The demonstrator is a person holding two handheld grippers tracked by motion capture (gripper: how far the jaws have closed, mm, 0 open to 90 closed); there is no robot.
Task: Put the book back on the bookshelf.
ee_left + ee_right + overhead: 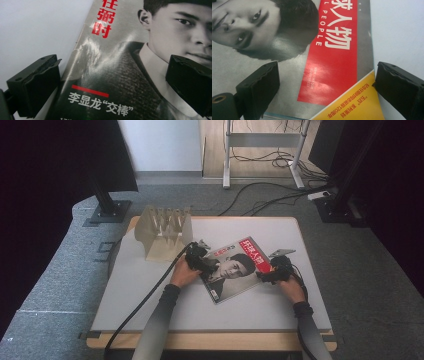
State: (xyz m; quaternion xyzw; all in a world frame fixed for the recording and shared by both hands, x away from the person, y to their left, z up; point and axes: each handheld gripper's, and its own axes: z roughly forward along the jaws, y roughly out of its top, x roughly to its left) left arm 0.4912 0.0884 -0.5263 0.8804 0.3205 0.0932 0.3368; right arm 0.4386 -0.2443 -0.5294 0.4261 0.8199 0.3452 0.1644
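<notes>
A magazine (235,269) with a black-and-white portrait and a red title band lies flat and slanted on the white table (150,290). My left gripper (204,265) hovers over its left edge, open, one jaw over the table and the other over the cover (110,75). My right gripper (268,273) is at the magazine's right edge, open too, its jaws straddling the red band and yellow corner (334,75). Nothing is held between either pair of jaws.
A beige slotted rack (164,231) stands at the table's back left. Black cables trail from both grippers toward the front edge. Stand bases (107,211) and loose cables (270,195) lie on the grey floor beyond the table.
</notes>
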